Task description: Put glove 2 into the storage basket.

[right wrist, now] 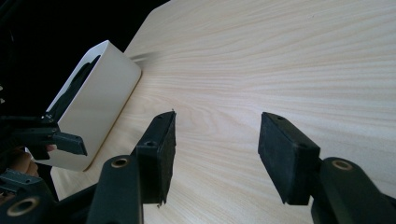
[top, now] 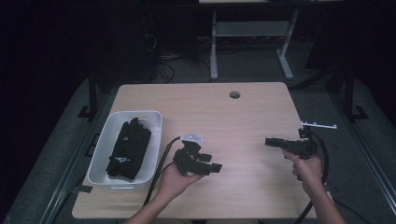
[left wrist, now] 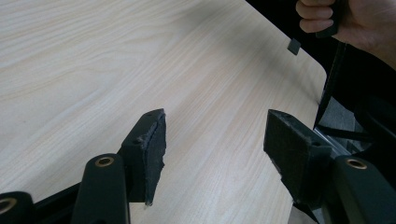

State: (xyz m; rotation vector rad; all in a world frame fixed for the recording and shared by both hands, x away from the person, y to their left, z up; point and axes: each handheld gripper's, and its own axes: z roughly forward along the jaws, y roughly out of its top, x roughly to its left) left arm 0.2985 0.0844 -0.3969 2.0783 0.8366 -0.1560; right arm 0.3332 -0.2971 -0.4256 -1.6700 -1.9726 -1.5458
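The desk (top: 233, 121) is a light wood slab with a small round hole (top: 234, 94) near its far edge. At the desk's left edge sits a white bin (top: 105, 154), and inside the bin lie black gloves (top: 128, 149), heaped along its length; in the right gripper view the same bin (right wrist: 100, 102) stands off to the left, its dark contents just showing over the rim. To the right of the bin, near the desk's front edge, the person's left hand (top: 175, 179) holds the left gripper (top: 212, 167), pointing away from the bin across the desk. Its jaws are spread with nothing between them, bare wood showing in the gap. Well apart from the bin, by the desk's right edge, the right hand (top: 308, 168) holds the right gripper (top: 270, 141), aimed back toward the bin. Its jaws too stand apart and hold nothing.
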